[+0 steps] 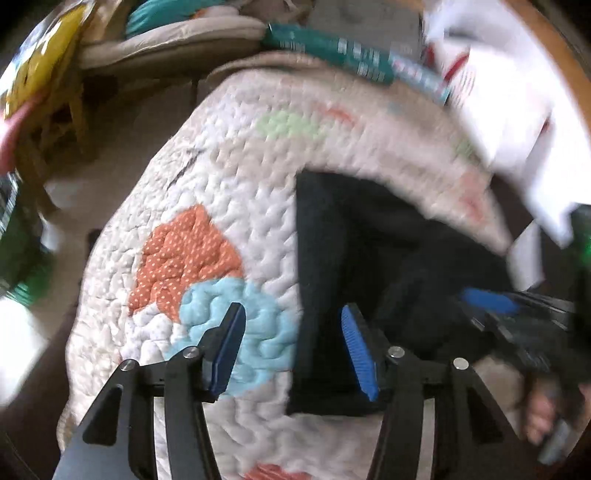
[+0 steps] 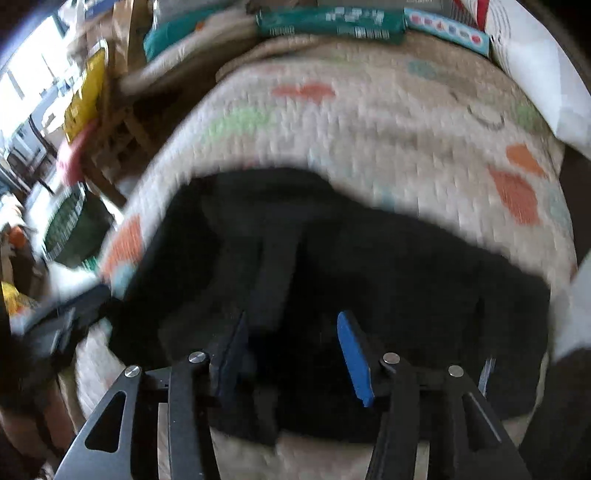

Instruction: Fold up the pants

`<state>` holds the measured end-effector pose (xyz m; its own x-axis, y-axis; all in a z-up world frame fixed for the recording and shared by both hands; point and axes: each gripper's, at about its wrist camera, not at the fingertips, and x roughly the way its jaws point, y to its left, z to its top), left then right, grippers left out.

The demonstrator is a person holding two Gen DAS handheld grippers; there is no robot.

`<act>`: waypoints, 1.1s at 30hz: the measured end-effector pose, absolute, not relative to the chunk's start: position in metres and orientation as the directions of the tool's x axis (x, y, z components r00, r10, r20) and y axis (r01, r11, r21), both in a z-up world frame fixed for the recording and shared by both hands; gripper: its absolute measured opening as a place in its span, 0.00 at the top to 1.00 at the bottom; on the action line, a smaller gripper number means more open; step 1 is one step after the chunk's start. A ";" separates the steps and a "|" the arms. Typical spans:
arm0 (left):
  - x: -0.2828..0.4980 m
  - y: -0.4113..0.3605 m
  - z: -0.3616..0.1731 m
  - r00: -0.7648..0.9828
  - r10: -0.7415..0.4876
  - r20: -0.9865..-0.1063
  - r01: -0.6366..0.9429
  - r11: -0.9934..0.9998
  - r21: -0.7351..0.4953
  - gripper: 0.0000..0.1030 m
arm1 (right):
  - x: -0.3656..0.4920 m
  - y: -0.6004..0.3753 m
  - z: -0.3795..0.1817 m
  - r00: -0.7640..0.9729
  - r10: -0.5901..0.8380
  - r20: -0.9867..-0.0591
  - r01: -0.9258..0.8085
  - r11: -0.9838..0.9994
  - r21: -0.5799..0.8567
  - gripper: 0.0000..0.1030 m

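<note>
The black pants point(image 1: 373, 258) lie folded on a quilted mat point(image 1: 229, 177) with coloured patches. My left gripper point(image 1: 293, 332) is open and empty, hovering over the pants' left edge. In the right wrist view the pants point(image 2: 369, 266) fill the middle of the mat point(image 2: 369, 129). My right gripper point(image 2: 291, 343) is open and empty just above the pants. The right gripper also shows blurred at the right of the left wrist view point(image 1: 517, 317). The left gripper shows blurred at the left of the right wrist view point(image 2: 62, 317).
A teal box point(image 1: 354, 55) and white paper point(image 1: 498, 92) lie at the mat's far edge. A yellow bag point(image 1: 40, 62) and a green basket point(image 2: 70, 225) stand to the left. The teal box also shows in the right wrist view point(image 2: 332, 22).
</note>
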<state>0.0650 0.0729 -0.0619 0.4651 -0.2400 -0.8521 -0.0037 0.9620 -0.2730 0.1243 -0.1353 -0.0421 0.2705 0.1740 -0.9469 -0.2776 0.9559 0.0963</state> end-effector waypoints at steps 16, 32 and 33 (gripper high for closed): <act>0.086 -0.006 0.019 0.521 -0.311 -0.795 0.213 0.949 -0.232 0.38 | 0.034 -0.304 -0.001 0.549 0.274 -0.789 0.254 0.846 0.470 0.43; 0.202 -0.236 -0.016 0.274 -0.488 -0.829 0.532 0.794 -0.292 0.38 | 0.025 -0.359 -0.067 0.561 0.120 -0.819 0.602 0.620 0.503 0.43; 0.208 -0.247 -0.026 0.254 -0.486 -0.836 0.539 0.789 -0.295 0.38 | 0.024 -0.360 -0.066 0.588 0.105 -0.802 0.596 0.614 0.518 0.43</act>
